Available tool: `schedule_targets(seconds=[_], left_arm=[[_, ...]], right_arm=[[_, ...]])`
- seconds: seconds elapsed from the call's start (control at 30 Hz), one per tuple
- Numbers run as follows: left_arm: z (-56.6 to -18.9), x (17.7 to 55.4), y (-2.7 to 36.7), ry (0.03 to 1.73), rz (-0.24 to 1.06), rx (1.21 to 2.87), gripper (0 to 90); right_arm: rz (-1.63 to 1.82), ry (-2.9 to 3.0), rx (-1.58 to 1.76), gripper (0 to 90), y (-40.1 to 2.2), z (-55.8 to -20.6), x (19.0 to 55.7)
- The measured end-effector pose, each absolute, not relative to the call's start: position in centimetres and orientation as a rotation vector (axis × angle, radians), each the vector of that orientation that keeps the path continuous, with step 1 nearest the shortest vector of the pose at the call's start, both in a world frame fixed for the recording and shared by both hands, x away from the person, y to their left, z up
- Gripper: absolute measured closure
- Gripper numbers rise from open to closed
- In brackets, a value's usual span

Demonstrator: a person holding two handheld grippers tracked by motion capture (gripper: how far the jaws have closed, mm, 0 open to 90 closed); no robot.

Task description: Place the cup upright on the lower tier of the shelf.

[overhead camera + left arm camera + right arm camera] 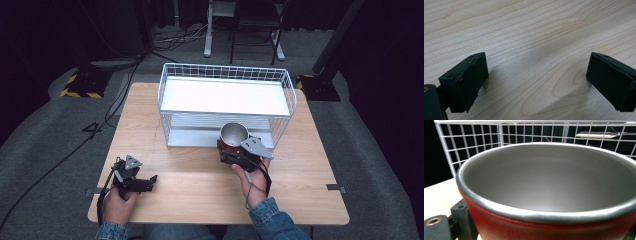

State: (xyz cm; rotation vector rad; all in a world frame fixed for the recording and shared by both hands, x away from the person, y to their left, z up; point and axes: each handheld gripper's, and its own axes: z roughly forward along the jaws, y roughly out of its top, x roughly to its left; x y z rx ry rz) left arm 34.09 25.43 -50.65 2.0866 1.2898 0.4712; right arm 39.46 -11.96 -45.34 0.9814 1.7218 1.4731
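1. Pale wood grain of the table (200, 185) runs bare under my left gripper (152, 179), which sits near the front-left corner, close to the near edge; from the left gripper view its jaws stand spread wide with nothing but wood between them.
2. Between my two hands the tabletop lies open, and the right side of the table past my right hand (255, 182) is bare as well.
3. My right gripper (231, 150) is around the middle of the table, pinching a red mug (234, 136) with a grey metal inside and a dull silver rim (upright, mouth up, empty as far as I can see).
4. From the right gripper view the mug (549, 185) sits close, one black jaw pressed to its left flank; the far jaw is hidden.
5. Just behind it stands a white wire rack (226, 102) with two shelves, its open front facing me, the mug at the lower shelf's front edge.
6. Beyond the table's far edge are grey carpet and cables.
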Motion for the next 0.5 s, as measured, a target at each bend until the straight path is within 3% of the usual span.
schedule_targets(seconds=[0.5], left_arm=[[-50.6, 34.1, 25.4, 1.286, 0.473, 2.089, 4.3]], right_arm=[[1.441, 1.686, 1.013, 7.7, -10.3, -45.8, 43.0]])
